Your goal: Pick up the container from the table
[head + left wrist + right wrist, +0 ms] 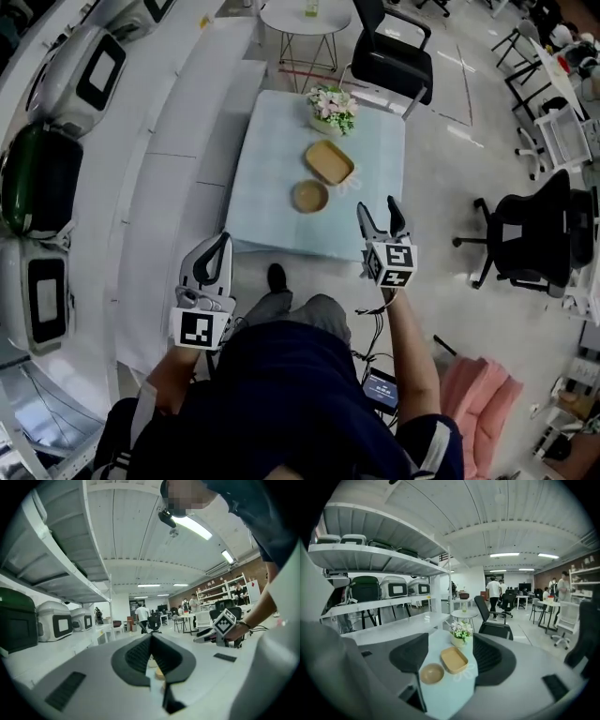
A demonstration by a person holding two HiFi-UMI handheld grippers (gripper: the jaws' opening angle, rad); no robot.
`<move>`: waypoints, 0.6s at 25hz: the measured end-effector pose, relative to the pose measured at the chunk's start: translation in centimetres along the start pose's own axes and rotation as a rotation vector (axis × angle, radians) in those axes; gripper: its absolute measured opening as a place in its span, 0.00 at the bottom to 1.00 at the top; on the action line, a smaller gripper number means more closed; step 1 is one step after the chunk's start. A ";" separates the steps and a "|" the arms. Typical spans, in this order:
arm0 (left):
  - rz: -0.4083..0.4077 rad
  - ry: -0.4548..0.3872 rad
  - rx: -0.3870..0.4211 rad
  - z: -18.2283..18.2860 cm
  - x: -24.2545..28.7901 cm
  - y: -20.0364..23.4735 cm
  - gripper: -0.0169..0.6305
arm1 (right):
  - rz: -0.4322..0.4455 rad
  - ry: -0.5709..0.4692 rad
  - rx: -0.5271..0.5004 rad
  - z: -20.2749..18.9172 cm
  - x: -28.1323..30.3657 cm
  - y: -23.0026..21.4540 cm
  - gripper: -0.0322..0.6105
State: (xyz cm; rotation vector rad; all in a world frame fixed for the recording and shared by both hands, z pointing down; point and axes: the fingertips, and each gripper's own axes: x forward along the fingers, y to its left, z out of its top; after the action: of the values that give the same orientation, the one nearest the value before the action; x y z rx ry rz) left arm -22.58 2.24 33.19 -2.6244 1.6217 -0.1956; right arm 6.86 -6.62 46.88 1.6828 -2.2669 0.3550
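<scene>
A tan rectangular container [329, 161] lies on the pale blue table [272, 216], with a round tan bowl [310, 196] just in front of it and a pot of flowers [332, 108] behind. My right gripper [378, 211] hovers off the table's near right corner, open and empty. Its own view frames the container [454, 660], bowl [431, 673] and flowers [461, 631] between the jaws of the right gripper [450, 640]. My left gripper [221, 246] is held short of the table's near left corner. In its own view the left gripper [151, 638] has its pads meeting, holding nothing.
White shelving with white and dark green appliances [42, 178] runs along the left. A black office chair [394, 56] and a small round table [305, 19] stand behind the blue table. Another black chair [534, 230] is at the right. People stand far back in the room [493, 590].
</scene>
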 end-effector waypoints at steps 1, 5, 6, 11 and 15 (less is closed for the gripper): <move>-0.012 0.000 0.000 -0.3 0.9 0.6 0.03 | -0.010 0.012 0.007 -0.4 1.0 -0.1 0.52; -0.035 0.010 -0.017 -1.4 4.1 1.8 0.03 | -0.026 0.069 0.011 -2.2 4.7 -0.6 0.50; -0.036 0.013 -0.020 -1.7 4.9 1.9 0.03 | -0.023 0.085 0.011 -2.7 5.6 -0.9 0.50; -0.014 0.029 -0.018 -2.3 8.1 2.6 0.03 | -0.013 0.179 0.032 -6.0 10.1 -2.7 0.50; -0.007 0.064 0.048 -3.3 9.5 3.0 0.03 | 0.000 0.247 0.054 -8.5 13.4 -4.3 0.48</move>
State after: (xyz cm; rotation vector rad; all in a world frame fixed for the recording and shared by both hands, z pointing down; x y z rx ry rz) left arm -21.50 -7.53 36.94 -2.6144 1.6061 -0.3175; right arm 8.05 -16.64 59.89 1.5677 -2.0944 0.5943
